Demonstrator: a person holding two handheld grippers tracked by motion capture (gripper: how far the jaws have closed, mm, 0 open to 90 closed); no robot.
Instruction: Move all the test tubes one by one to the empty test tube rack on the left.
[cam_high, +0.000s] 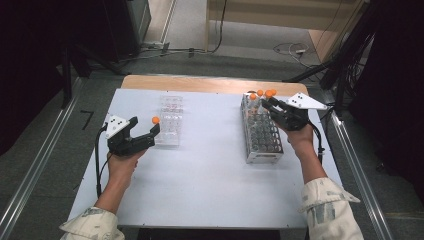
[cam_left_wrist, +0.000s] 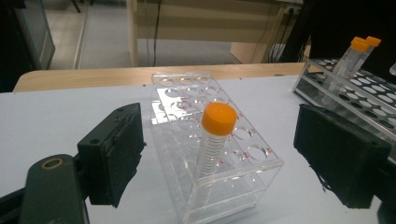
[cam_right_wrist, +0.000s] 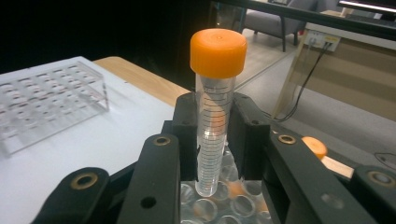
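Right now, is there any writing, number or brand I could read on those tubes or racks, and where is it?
No text can be read.
Black graduation lines on the clear plastic tube with the orange cap held in the right tongs: numbers too blurred.
Red marks on the clear acrylic rack: too small to read.
Metal wire rack: no label visible.

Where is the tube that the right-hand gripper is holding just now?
In the right gripper view, the orange-capped tube stands upright, clamped between the right gripper's jaws, its tip just above the metal tube rack at the table's right.
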